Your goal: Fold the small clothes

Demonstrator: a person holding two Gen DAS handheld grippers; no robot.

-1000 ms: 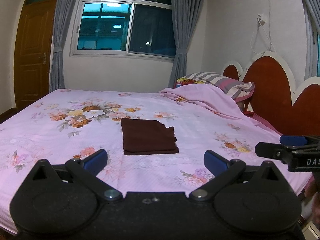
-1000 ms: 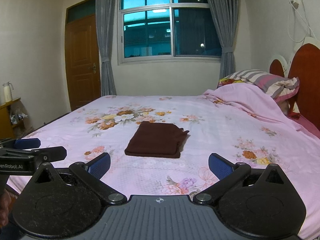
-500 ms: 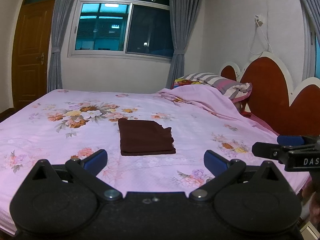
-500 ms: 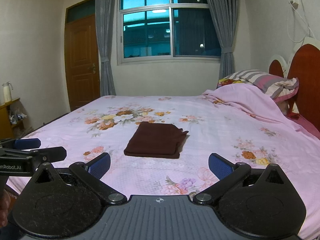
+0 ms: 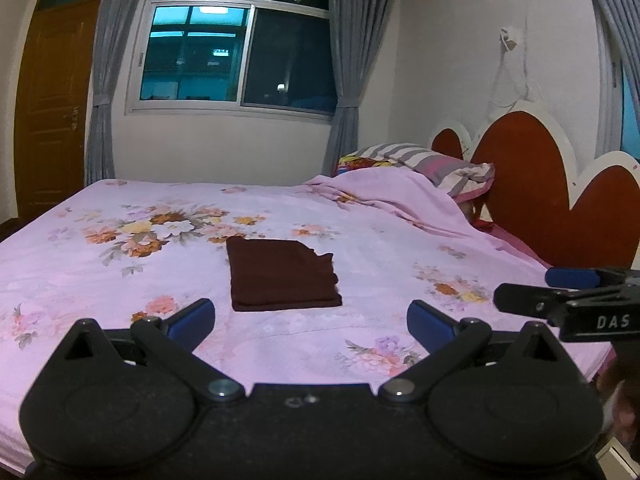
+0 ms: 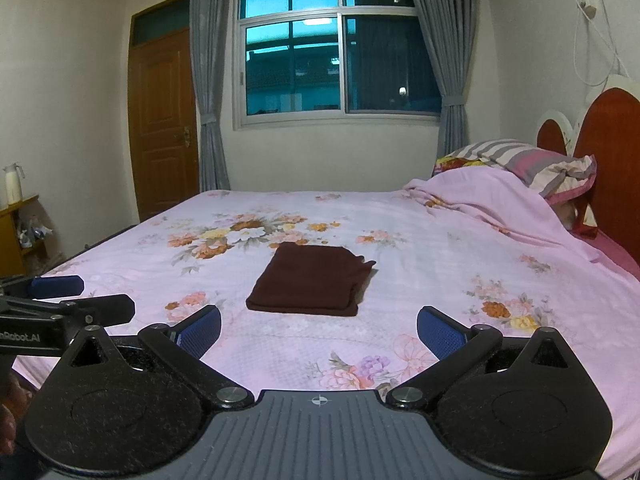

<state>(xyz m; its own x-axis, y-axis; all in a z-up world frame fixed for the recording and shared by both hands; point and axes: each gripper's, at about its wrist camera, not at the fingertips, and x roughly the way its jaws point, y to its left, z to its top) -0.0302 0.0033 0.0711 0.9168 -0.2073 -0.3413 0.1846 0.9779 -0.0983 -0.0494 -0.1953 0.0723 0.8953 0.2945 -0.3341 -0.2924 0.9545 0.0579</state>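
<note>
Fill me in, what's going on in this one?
A person holds two handheld grippers over the near edge of a bed. A dark brown garment lies folded flat on the floral sheet, with nothing touching it. The left gripper and right gripper are both open and empty, held back short of the garment. The fold looks done, apart from one uneven corner on its right side.

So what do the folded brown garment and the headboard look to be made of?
Folded brown garment: soft matte fabric, probably a cotton knit; limp layered edges, no sheen. Headboard: smooth reddish-brown panels, wood or padding unclear, with glossy white scalloped trim.
</note>
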